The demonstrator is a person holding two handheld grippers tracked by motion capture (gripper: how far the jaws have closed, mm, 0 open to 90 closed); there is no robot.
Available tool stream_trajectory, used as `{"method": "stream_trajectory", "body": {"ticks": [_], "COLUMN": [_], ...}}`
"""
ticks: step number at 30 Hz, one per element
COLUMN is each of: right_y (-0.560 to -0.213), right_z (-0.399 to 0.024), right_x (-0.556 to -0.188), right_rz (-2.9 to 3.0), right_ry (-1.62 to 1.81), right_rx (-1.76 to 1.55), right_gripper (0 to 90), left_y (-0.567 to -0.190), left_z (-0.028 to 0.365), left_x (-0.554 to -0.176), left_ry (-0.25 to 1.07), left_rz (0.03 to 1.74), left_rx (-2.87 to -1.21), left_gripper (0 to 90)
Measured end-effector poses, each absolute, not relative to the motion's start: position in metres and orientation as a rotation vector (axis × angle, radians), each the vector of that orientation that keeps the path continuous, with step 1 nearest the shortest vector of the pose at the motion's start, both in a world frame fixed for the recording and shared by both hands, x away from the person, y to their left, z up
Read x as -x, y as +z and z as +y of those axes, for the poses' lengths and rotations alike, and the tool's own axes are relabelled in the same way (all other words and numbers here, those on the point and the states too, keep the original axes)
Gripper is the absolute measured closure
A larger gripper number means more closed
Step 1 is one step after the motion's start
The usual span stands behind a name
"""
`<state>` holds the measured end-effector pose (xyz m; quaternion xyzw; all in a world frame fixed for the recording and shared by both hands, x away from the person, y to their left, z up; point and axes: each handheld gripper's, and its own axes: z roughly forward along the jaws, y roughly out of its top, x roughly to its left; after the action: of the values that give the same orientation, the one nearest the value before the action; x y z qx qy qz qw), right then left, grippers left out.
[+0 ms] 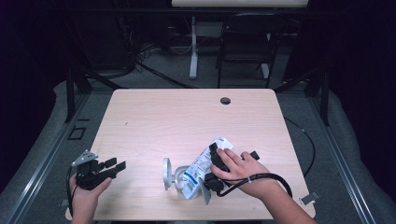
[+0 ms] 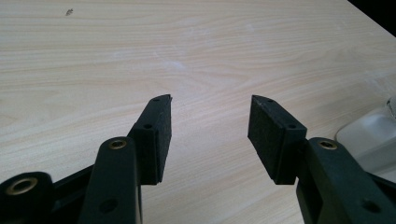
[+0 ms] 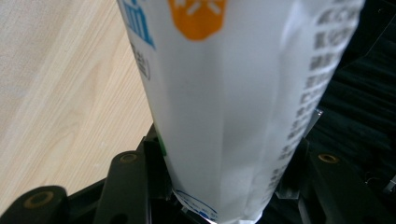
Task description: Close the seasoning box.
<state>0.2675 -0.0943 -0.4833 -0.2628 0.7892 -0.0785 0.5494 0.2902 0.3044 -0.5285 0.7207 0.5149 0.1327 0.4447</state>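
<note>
1. Two tongs work over a pale counter (image 1: 154, 112) of wood grain, smooth, with rounded corners and one small round hole (image 1: 225, 101) near its far edge.
2. The right tongs (image 1: 214, 154) pinch a white pouch (image 1: 205, 163), soft and creased, with blue and orange print and small black text; in the right gripper view the pouch (image 3: 229, 107) stands between both jaws.
3. The pouch lies tilted near the front edge, right of middle, over a clear glass container (image 1: 180, 179).
4. The left tongs (image 1: 116, 165) are spread with nothing between, low over the front-left corner; their pads (image 2: 156, 140) are matt black.
5. The far half of the counter is open.
</note>
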Motion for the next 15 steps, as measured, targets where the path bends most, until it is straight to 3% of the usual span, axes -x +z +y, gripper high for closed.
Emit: {"method": "stream_trajectory", "body": {"ticks": [15], "right_y": [-0.4812], "right_z": [-0.0928], "right_x": [-0.2665], "right_rz": [1.868], "right_ry": [-0.185], "right_rx": [0.618], "right_gripper": [52.7], "left_y": [-0.5288], "left_z": [0.3047], "left_x": [-0.2902], "left_ry": [0.331], "left_rz": [1.275], "left_rx": [-1.787], "left_gripper": [50.2]}}
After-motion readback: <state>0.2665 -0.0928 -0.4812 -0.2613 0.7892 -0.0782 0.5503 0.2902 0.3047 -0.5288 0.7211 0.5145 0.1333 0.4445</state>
